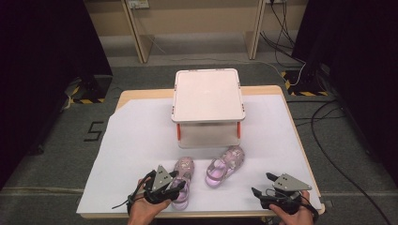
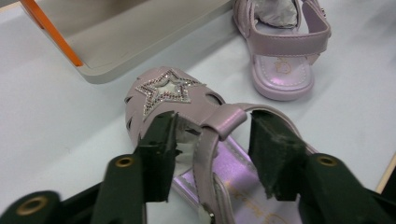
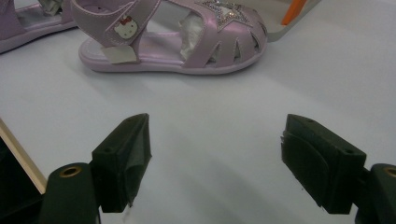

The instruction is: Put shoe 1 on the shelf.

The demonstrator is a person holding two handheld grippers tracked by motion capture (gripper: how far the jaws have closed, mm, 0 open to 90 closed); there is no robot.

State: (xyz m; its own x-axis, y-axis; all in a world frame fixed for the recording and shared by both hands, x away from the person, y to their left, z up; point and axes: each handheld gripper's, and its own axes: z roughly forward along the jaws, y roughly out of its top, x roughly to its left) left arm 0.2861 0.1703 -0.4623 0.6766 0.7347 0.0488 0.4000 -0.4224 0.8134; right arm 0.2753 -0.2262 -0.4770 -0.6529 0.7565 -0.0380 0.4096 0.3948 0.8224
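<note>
Fingers [image 2: 161, 140] of the left gripper [image 1: 165, 183] are held apart around the ankle strap [image 2: 224, 119] of the left sandal [image 1: 182, 180], at 6 o'clock of the small shelf [image 1: 208, 96]; nothing is clamped yet. If only the strap is closed on, the sandal could swing and slip. The right gripper [image 1: 268, 185] is kept wide apart at 4 o'clock, well away from the right sandal [image 1: 225, 165].

A white sheet [image 1: 141, 140] covers the wooden table [image 1: 123, 97]. Black cables [image 1: 328, 140] trail over the grey carpet [image 1: 56, 154], near yellow-black hazard tape [image 1: 87, 100].
</note>
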